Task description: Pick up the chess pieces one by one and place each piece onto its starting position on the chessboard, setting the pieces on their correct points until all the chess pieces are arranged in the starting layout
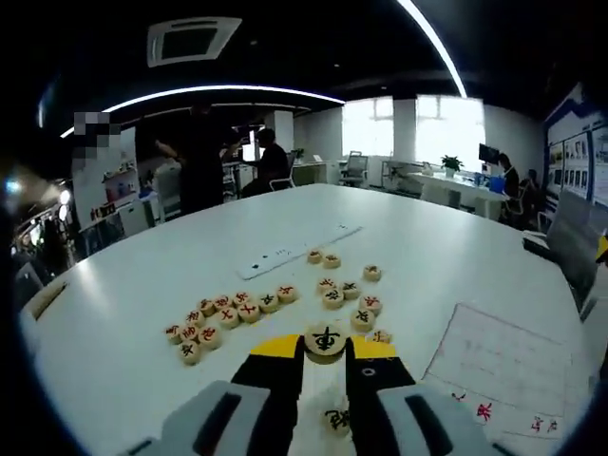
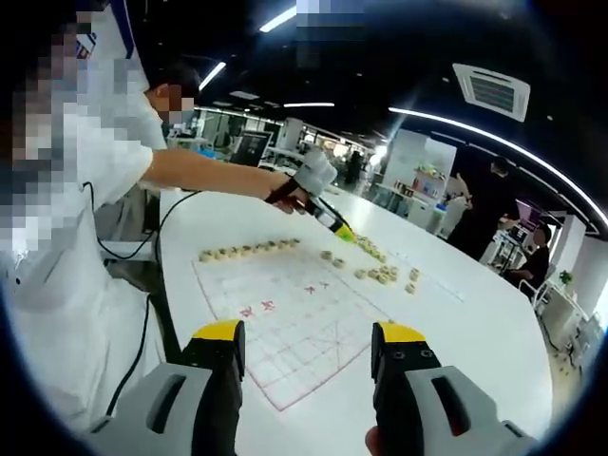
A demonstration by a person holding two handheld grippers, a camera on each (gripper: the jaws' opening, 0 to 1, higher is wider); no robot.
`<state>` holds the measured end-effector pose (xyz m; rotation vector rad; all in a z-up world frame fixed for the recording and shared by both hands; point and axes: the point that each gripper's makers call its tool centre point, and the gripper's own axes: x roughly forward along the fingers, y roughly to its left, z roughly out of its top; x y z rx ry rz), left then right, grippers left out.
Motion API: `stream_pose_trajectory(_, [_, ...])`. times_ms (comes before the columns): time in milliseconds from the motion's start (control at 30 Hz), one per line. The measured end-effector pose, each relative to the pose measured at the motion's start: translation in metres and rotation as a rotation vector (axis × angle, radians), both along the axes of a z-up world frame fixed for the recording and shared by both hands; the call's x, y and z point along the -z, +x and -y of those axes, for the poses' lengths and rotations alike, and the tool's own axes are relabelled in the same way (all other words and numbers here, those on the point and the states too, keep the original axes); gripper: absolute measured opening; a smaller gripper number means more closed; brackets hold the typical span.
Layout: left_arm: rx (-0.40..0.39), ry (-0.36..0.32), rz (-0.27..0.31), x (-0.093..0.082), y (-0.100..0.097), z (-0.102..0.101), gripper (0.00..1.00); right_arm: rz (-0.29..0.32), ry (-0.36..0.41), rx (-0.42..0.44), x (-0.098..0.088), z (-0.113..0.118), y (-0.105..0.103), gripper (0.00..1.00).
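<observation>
In the left gripper view, the left gripper (image 1: 325,350) has its yellow-tipped jaws closed on a round wooden chess piece (image 1: 325,340) with a dark character on its face, held just above the white table (image 1: 190,275). Another piece with a dark mark (image 1: 336,419) lies on the table between the jaws, nearer the camera. Beyond the held piece, loose pieces are scattered on the table: a curved row of red-marked pieces (image 1: 220,315) to the left, a small cluster (image 1: 347,296) straight ahead, and two more (image 1: 323,256) farther off. A long white strip (image 1: 294,250) lies beyond them. To the right, the corner of the paper chessboard (image 1: 503,366) lies flat on the table, with a few red characters near its near edge.

In the right gripper view, the right gripper (image 2: 309,342) is held with its jaws wide apart and nothing between them, above the near edge of the chessboard (image 2: 285,323) — a white sheet with a red grid. A line of pieces (image 2: 249,250) sits along the board's far left edge, and more loose pieces (image 2: 385,274) lie on the table to the far right. A person's arm (image 2: 209,171) reaches across from the left, holding the left gripper (image 2: 337,228) over the far side of the board; whether it is closed cannot be told from this view.
</observation>
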<state>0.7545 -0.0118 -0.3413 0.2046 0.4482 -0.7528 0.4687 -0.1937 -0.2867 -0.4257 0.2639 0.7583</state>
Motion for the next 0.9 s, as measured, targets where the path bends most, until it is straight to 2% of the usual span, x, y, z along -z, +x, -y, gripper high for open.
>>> stream_pose_trajectory(233, [0.044, -0.049, 0.007, -0.014, -0.051, -0.025, 0.2, 0.003, -0.002, -0.007, 0.0, -0.002, -0.002, 0.54])
stream_pose_trajectory(533, [0.102, -0.107, -0.01, -0.021, -0.12, -0.048, 0.2, 0.0, -0.01, -0.017, 0.001, -0.006, -0.003, 0.54])
stream_pose_trajectory(733, [0.189, -0.073, 0.001, -0.019, -0.17, -0.057, 0.2, -0.004, -0.017, -0.026, 0.002, -0.01, -0.003, 0.54])
stream_pose_trajectory(900, [0.26, -0.067, -0.015, -0.008, -0.213, -0.061, 0.2, -0.001, -0.017, -0.04, 0.001, -0.015, -0.006, 0.54])
